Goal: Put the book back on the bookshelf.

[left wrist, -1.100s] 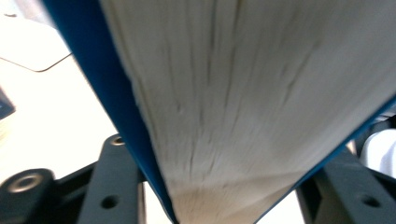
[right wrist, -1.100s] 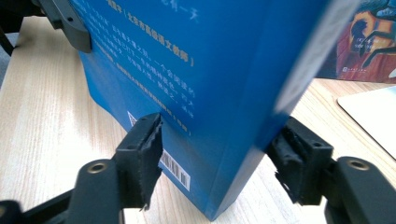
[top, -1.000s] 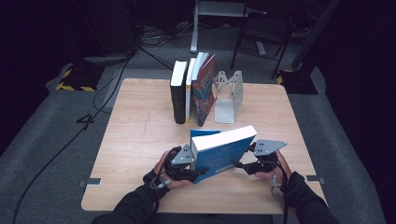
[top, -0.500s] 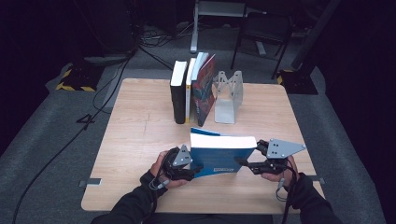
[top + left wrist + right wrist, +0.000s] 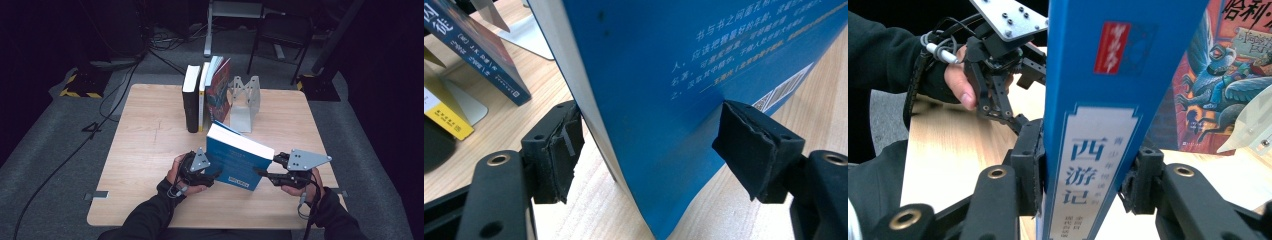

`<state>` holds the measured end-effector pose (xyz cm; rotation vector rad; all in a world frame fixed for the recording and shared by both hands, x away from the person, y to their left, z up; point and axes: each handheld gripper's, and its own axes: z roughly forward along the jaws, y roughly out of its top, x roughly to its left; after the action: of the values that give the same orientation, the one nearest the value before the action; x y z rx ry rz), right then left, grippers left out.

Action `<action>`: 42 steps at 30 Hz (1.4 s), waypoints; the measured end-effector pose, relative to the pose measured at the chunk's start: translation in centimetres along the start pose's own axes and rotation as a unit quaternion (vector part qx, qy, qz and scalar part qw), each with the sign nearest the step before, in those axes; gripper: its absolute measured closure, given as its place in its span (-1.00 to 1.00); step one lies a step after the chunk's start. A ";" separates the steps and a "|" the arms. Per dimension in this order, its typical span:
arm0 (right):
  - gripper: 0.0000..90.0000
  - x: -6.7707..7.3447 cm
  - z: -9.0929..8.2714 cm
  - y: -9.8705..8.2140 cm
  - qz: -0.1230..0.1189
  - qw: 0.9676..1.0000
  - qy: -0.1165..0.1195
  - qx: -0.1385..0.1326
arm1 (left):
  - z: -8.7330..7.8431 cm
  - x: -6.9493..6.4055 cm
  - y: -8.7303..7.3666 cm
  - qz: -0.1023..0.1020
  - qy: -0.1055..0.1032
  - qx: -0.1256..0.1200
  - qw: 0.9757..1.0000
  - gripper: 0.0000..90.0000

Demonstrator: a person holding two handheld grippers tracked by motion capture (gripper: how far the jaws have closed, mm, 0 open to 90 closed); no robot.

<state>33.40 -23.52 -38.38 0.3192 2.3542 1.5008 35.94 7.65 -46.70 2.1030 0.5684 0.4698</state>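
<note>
Blue book (image 5: 235,162) upright near table (image 5: 150,145) front edge, between two tongs.
Right tongs (image 5: 261,173) closing, clenched on its spine; left tongs (image 5: 216,172) opening, released, pads astride cover. Beyond: shelved books (image 5: 205,95), grey bookend (image 5: 246,100).

Three books (image 5: 205,95) stand upright at the table's (image 5: 145,150) far edge; a grey metal bookend (image 5: 246,102) stands just beside them. A dark chair (image 5: 282,35) waits on the floor beyond.
</note>
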 end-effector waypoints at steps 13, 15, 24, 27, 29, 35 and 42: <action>0.14 -0.5 0.0 5.7 0.003 0.997 -0.009 0.074 | 1.0 0.1 0.7 0.010 0.011 -0.007 1.000 -0.50; 0.17 -0.6 0.2 6.0 0.001 0.997 -0.008 0.080 | 1.0 0.1 0.8 0.011 0.009 -0.004 1.000 -0.51; 0.16 -1.5 2.1 7.9 0.019 0.992 0.013 0.125 | 1.0 0.1 0.9 0.014 0.009 -0.002 1.000 -0.51; 0.20 -1.5 2.4 7.9 0.021 0.991 0.010 0.130 | 1.1 0.1 0.8 0.013 0.011 -0.004 1.000 -0.51; 0.24 -1.5 2.4 8.0 0.022 0.991 0.002 0.134 | 1.3 0.0 0.9 0.010 0.013 -0.005 1.000 -0.53; 0.28 -1.4 2.6 8.2 0.038 0.989 -0.017 0.141 | 1.7 0.1 1.2 0.007 0.013 -0.002 1.000 -0.58; 0.31 -1.3 2.7 8.4 0.044 0.987 -0.035 0.151 | 2.2 0.5 1.6 0.005 -0.002 0.000 1.000 -0.63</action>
<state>35.74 -18.17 -31.64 0.5449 2.5380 1.1447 37.89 5.64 -46.49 2.1074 0.5569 0.4719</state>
